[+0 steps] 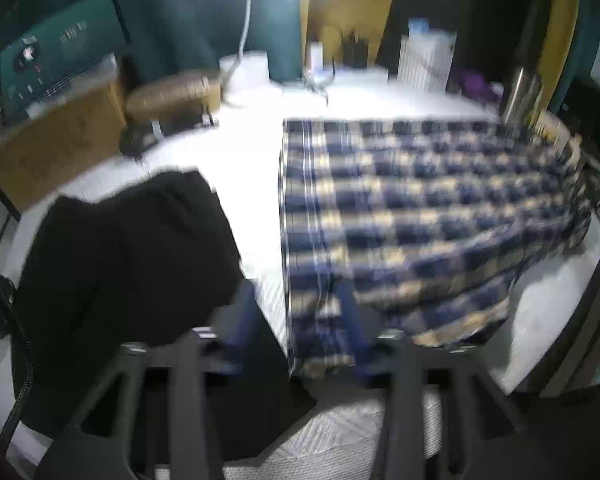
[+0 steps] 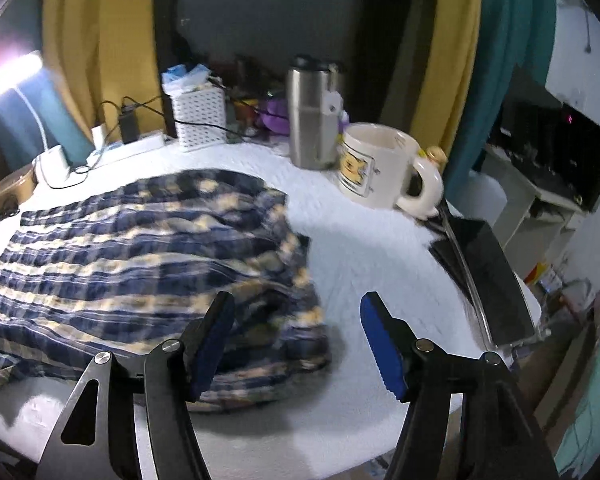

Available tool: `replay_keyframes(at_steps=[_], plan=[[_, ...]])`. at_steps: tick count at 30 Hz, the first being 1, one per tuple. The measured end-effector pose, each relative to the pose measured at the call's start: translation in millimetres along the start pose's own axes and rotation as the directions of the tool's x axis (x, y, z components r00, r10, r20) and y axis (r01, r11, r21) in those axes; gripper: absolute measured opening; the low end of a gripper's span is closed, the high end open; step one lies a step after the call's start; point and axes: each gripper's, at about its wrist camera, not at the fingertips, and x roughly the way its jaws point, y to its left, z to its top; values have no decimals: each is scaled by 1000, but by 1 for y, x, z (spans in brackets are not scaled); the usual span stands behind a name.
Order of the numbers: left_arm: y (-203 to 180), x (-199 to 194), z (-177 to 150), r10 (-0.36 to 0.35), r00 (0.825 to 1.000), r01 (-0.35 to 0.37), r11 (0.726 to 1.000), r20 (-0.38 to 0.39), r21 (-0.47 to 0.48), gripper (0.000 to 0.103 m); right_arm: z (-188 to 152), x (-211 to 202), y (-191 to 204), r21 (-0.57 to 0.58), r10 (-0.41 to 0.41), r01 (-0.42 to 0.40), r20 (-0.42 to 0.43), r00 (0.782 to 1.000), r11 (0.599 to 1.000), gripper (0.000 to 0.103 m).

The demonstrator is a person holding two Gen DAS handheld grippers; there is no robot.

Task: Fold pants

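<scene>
Blue-and-cream plaid pants (image 1: pixel 420 208) lie spread on the white table cover (image 1: pixel 244 168). They also show in the right wrist view (image 2: pixel 140 248), bunched at their right end. My left gripper (image 1: pixel 300 320) is open and empty, hovering over the pants' near left edge; its blue pads are blurred. My right gripper (image 2: pixel 296 340) is open and empty above the pants' bunched right end, with its left pad (image 2: pixel 212 344) over the cloth and its right pad (image 2: pixel 384 348) over the bare cover.
A black garment (image 1: pixel 132 272) lies left of the pants. A steel tumbler (image 2: pixel 312 116), a cream mug (image 2: pixel 384 164), a white basket (image 2: pixel 198 116) and chargers stand at the back. A dark tablet (image 2: pixel 488 276) lies at the right edge. A lamp (image 2: pixel 12 76) glares.
</scene>
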Motion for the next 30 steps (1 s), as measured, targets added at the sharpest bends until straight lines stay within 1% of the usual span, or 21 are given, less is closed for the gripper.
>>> replay_keyframes(at_steps=[2,3,6,9,12,14,15,17,20,23,25,26,27,28,29,30], plan=[[-3,-7,7,1,999,-1,1000,36,8,57,2,0,11,-15,21,-20,10,1000,1000,83],[-8,-9,11,-11,998,10,1000,56,20,57,3,1,19,-26,39,-38,10,999,999,83],[-20,-5,21,-64,995,62,997,76,38,57,2,7,41,-51,90,-90,-5,996,995,83],[-48,15,27,-156,986,151,984,54,97,57,0,10,67,-91,150,-151,-22,988,984,83],[-79,40,24,-210,978,210,963,-16,168,57,-2,14,91,-122,206,-211,-48,977,970,83],[-91,49,22,-226,973,230,955,-43,189,57,-4,17,107,-148,240,-248,-71,968,957,83],[-98,51,19,-244,968,251,947,-59,199,57,-5,18,112,-155,248,-257,-75,966,954,83],[-104,48,15,-279,958,287,933,-68,215,57,-7,21,117,-159,250,-261,-85,964,952,83],[-112,43,5,-309,947,320,915,-84,244,57,-8,23,114,-143,235,-247,-95,967,958,83],[-115,43,-6,-322,941,339,907,-108,251,57,-10,21,102,-125,213,-224,-93,973,967,83],[-119,49,-14,-318,938,343,901,-135,264,57,-13,19,95,-111,198,-209,-97,975,972,83],[-120,51,-17,-313,939,340,901,-140,269,56,-15,18,92,-107,195,-205,-97,976,973,83],[-121,51,-20,-312,940,339,900,-138,275,45,-17,17,90,-103,191,-201,-98,977,974,83],[-122,53,-23,-309,941,337,897,-139,285,37,-19,17,88,-100,190,-200,-100,977,975,83],[-123,54,-25,-297,944,326,899,-141,293,25,-22,16,87,-96,191,-201,-102,976,975,83],[-124,53,-26,-285,950,311,902,-127,301,19,-24,15,86,-92,195,-205,-103,975,974,83]])
